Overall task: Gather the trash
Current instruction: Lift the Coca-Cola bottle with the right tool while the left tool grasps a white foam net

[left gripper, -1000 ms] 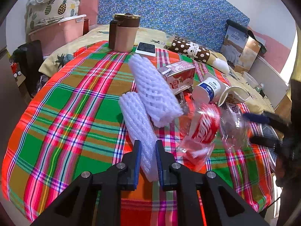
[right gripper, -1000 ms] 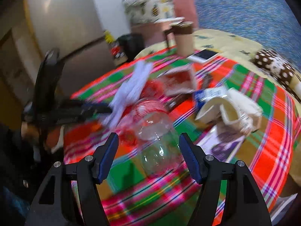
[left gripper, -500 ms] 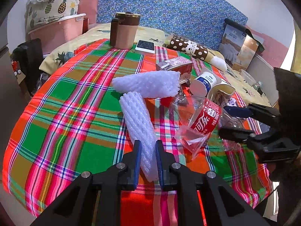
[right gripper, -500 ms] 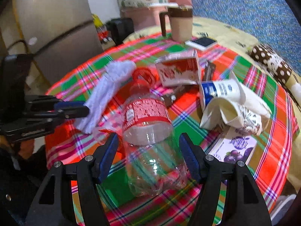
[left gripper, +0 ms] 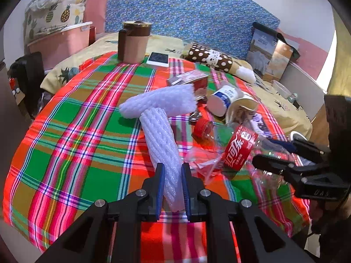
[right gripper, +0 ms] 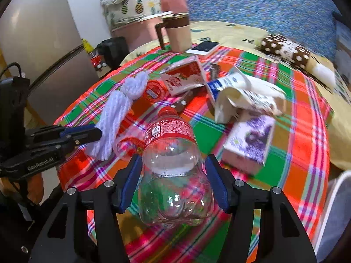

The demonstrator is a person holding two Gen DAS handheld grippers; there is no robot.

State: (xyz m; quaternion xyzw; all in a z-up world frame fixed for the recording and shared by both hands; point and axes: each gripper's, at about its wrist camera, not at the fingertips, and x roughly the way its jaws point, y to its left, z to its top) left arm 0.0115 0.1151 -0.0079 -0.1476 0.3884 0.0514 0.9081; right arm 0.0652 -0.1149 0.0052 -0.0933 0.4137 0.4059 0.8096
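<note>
My left gripper (left gripper: 171,168) is shut on a white foam net sleeve (left gripper: 161,142), seen also in the right wrist view (right gripper: 114,118). A second foam sleeve (left gripper: 160,104) lies across its far end. My right gripper (right gripper: 173,164) has its jaws closed against the sides of an empty clear Coke bottle (right gripper: 173,160) with a red label, which also shows in the left wrist view (left gripper: 239,149). Other trash lies on the plaid table: a red milk carton (right gripper: 184,76), a crushed paper cup (right gripper: 239,96), a purple box (right gripper: 252,140) and a clear wrapper (left gripper: 201,162).
A brown mug (left gripper: 133,41) and a phone (left gripper: 158,58) stand at the table's far edge (left gripper: 131,65). A spotted pillow (left gripper: 212,60) lies on the bed behind. A fridge (right gripper: 37,50) stands left of the table in the right wrist view.
My right gripper has moved in around the Coke bottle and closed on it, the bottle now standing more upright between the jaws. The upper foam sleeve has swung sideways. My left gripper keeps its hold.
</note>
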